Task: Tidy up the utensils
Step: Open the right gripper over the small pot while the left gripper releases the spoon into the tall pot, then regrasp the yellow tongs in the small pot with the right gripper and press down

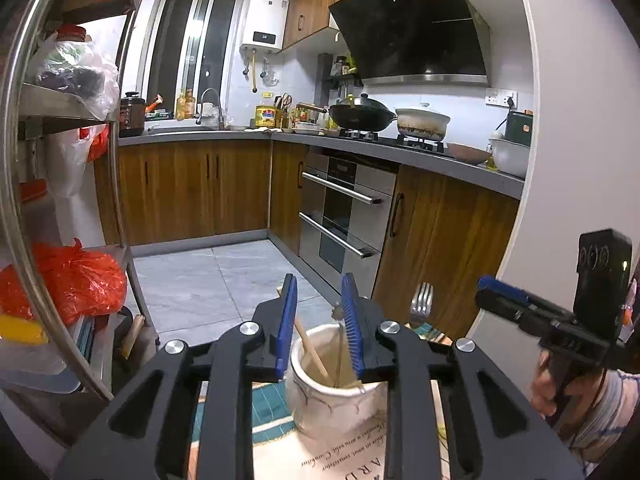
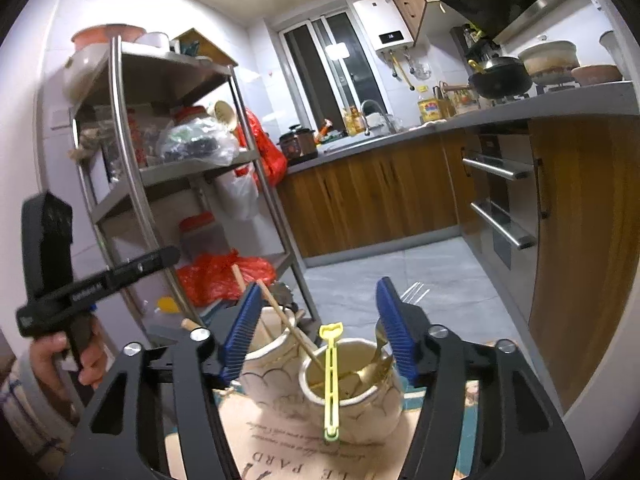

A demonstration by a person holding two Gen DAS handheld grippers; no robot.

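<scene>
- Left tongs (image 1: pixel 319 320) are held open over a white ceramic jar (image 1: pixel 334 396); nothing gripped. Wooden chopsticks (image 1: pixel 312 350) are seen inside it.
- Right tongs (image 2: pixel 316 330) are spread wide, empty, above a 2nd jar (image 2: pixel 352 396) w/ a gold spoon (image 2: pixel 376 364) inside.
- A yellow-green clip (image 2: pixel 331 376) is propped against that jar's rim, foot on the table mat (image 2: pixel 272 452).
- Risk: clip could be knocked off or jar tipped if the tongs are lowered off-centre; jars stand just beside each other.
</scene>
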